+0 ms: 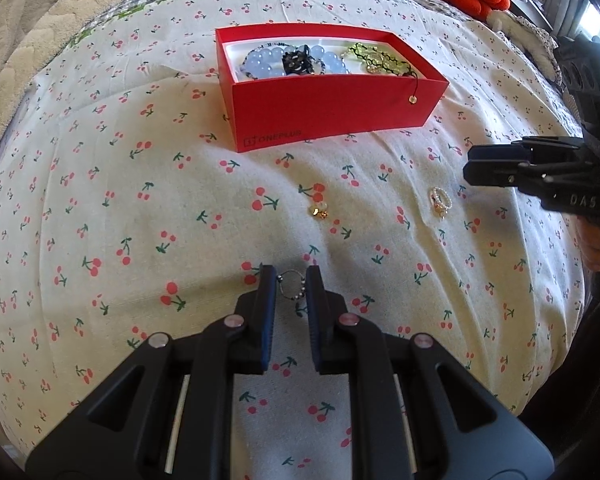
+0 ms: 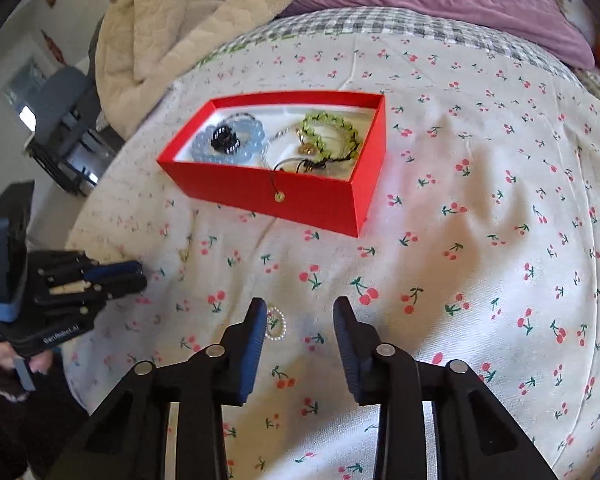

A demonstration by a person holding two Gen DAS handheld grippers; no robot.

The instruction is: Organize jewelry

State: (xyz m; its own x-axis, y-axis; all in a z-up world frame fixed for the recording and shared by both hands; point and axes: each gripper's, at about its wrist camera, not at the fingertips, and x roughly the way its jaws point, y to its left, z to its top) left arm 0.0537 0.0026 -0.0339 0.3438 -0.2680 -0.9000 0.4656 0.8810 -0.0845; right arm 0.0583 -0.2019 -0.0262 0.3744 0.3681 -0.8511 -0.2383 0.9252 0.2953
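The left gripper pinches a thin beaded wire ring between its fingers, apparently to carry it to the red box ahead, while the right gripper hangs spread, a pearl ring on the bedspread beside its left finger, likely next.

left wrist: close above cherry-print bedspread, angled down toward red box
right wrist: same, from box's other side
shared: red box, bedspread
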